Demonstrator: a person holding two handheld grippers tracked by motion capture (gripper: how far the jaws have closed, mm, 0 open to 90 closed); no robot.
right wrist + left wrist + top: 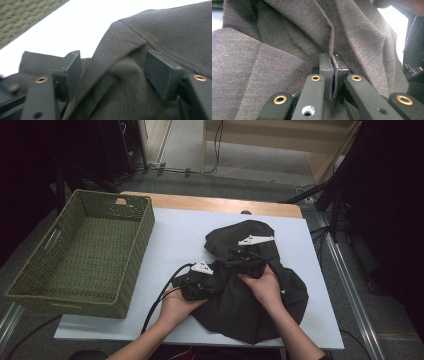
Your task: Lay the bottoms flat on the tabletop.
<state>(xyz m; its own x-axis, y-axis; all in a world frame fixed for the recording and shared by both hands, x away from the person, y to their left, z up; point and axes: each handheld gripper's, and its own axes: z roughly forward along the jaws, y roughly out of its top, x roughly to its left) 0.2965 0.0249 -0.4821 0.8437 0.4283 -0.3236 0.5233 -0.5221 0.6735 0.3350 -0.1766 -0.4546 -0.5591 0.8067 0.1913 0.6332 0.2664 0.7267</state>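
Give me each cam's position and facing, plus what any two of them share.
High view: above the person's side, facing forward and down on the table, green basket, dark garment; forearms enter from below.
Left gripper view: on the left claw, looking along jaws shut on a garment fold.
Right gripper view: on the right claw, jaws apart around a fabric ridge.
Shared: all three show the garment.

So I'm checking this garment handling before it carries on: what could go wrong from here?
The left tool is shut on just a thin fold of the dark grey fabric garment, so the fold might slip out under a pull. The right tool stands open astride a bulky ridge; closing there could catch several layers at once. The green woven basket sits apart on the left, and loose cloth could drag across the white table top on the way.
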